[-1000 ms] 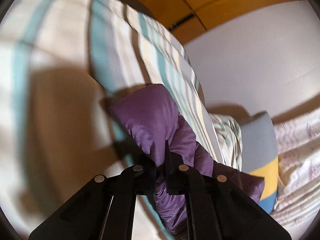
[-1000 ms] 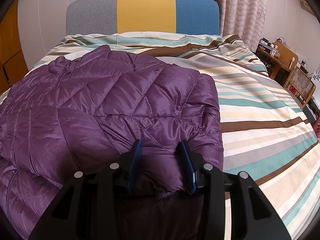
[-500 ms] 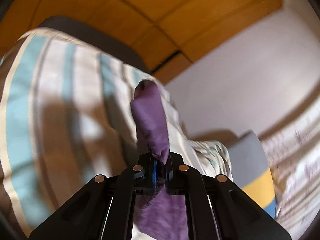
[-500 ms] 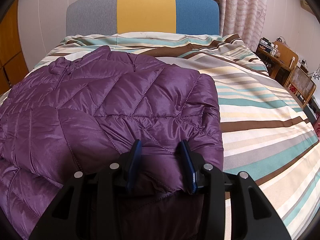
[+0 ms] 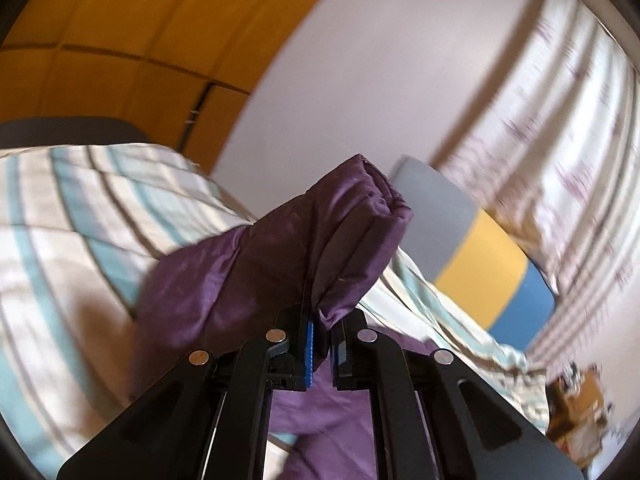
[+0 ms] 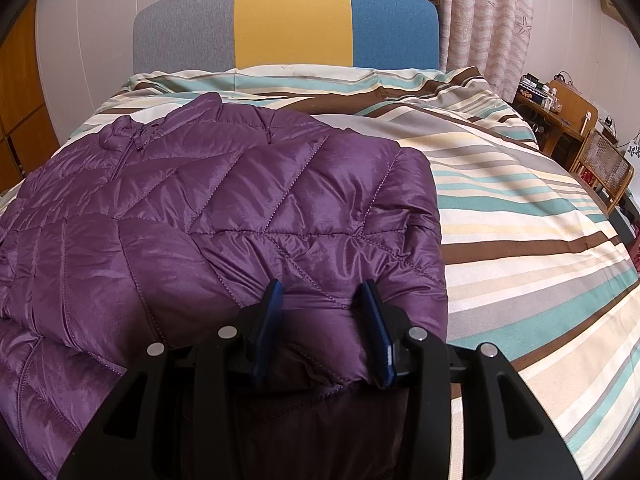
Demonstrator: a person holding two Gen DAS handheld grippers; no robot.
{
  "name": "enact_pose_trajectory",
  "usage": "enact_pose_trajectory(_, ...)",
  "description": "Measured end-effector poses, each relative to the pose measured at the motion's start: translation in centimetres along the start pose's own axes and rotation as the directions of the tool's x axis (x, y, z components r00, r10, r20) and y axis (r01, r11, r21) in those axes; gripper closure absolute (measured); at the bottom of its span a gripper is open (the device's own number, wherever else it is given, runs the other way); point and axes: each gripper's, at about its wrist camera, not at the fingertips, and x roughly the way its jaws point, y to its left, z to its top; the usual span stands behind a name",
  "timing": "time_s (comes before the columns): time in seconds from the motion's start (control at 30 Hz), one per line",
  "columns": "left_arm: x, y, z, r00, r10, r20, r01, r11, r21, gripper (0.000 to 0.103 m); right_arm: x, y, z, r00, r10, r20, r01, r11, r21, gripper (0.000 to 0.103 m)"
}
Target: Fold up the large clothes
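Lifted since a second ago, the purple sleeve (image 5: 320, 248) now stands up off the striped bedspread (image 5: 80, 208), carried in the left tongs (image 5: 322, 344), whose view has swung from the bedding toward the wall and the headboard. Those left tongs are clenched on the sleeve's fabric, with the cuff end rising above their blue pads (image 5: 309, 350) and the picture blurred by motion. The purple quilted jacket (image 6: 224, 216) lies spread on the left half of the bed, collar and zip toward the headboard (image 6: 288, 24), which is grey, yellow and blue. The right tongs (image 6: 322, 332) sit at the jacket's near edge exactly as before, their blue fingers (image 6: 270, 320) partly apart with a puffy fold of the jacket pinched between them. To the jacket's right the bedspread (image 6: 520, 216) lies bare. Patterned curtains (image 6: 488, 20) hang behind the headboard, and a wooden desk with a chair (image 6: 572, 136) stands beside the bed at the far right.
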Motion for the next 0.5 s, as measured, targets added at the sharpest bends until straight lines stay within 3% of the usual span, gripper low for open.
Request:
enact_pose_trajectory(0.23, 1.3, -5.9, -3.8, 0.993, -0.089, -0.074, 0.096, 0.992, 0.085, 0.097, 0.1, -0.1, 0.1, 1.000, 0.009, 0.000, -0.009, 1.000, 0.003, 0.061)
enact_pose_trajectory(0.5, 3.3, -11.2, -8.2, 0.972, -0.155, -0.179, 0.178, 0.977, 0.117, 0.097, 0.1, -0.2, 0.1, 1.000, 0.018, 0.001, -0.018, 1.000, 0.005, 0.060)
